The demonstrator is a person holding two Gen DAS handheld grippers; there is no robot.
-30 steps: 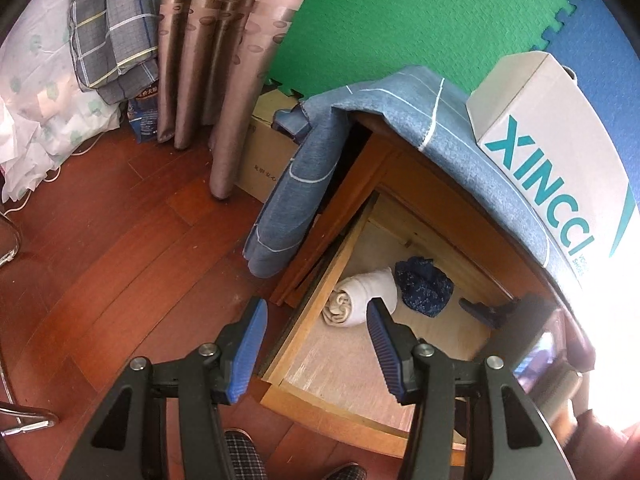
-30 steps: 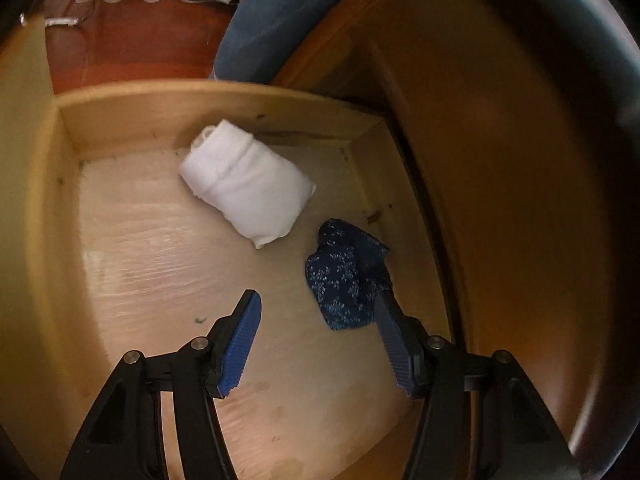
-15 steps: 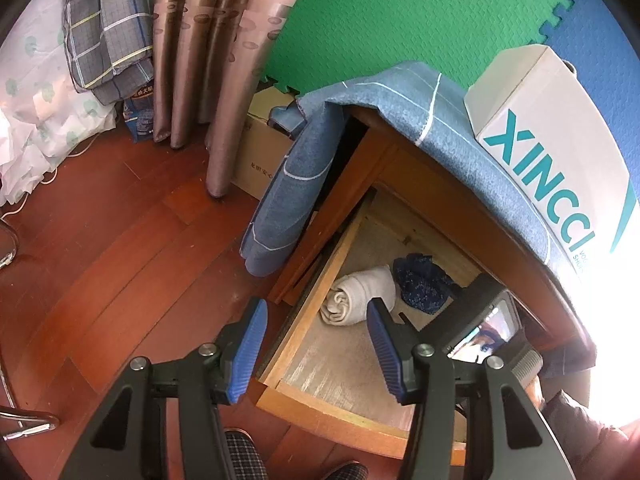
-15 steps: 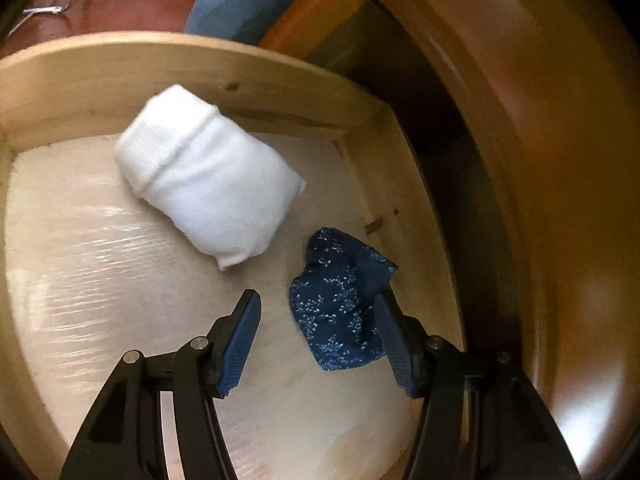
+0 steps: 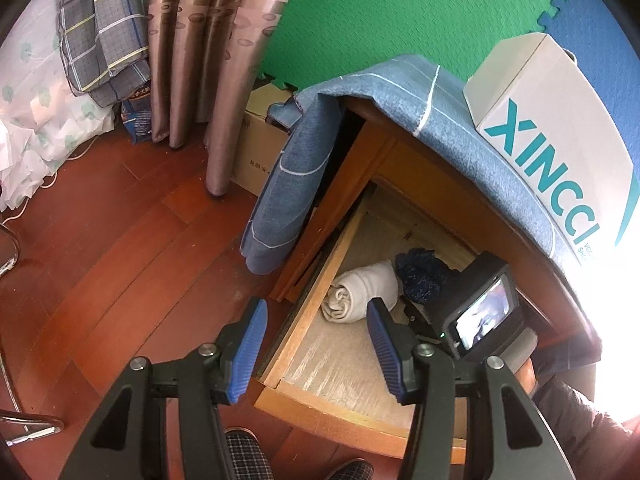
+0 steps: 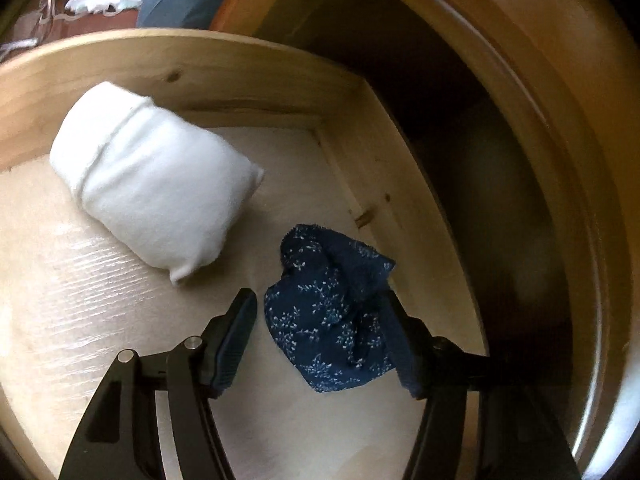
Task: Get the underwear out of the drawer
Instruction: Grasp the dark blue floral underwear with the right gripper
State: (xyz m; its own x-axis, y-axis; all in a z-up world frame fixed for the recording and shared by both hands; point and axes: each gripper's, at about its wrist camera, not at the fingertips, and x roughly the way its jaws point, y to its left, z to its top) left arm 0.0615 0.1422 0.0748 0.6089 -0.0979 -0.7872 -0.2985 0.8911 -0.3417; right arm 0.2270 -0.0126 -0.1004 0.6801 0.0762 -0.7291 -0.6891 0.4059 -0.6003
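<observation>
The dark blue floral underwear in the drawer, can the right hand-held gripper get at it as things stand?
Probably yes. The right hand-held gripper is open with the dark blue floral underwear between its fingers, nothing lying over it. The white roll lies apart, and the drawer wall is beside it.

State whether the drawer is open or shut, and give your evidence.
Open. The drawer is pulled out, its floor exposed, with a white roll and dark blue underwear inside.

Navy floral underwear (image 6: 332, 312) — white roll (image 6: 152, 196)
</observation>
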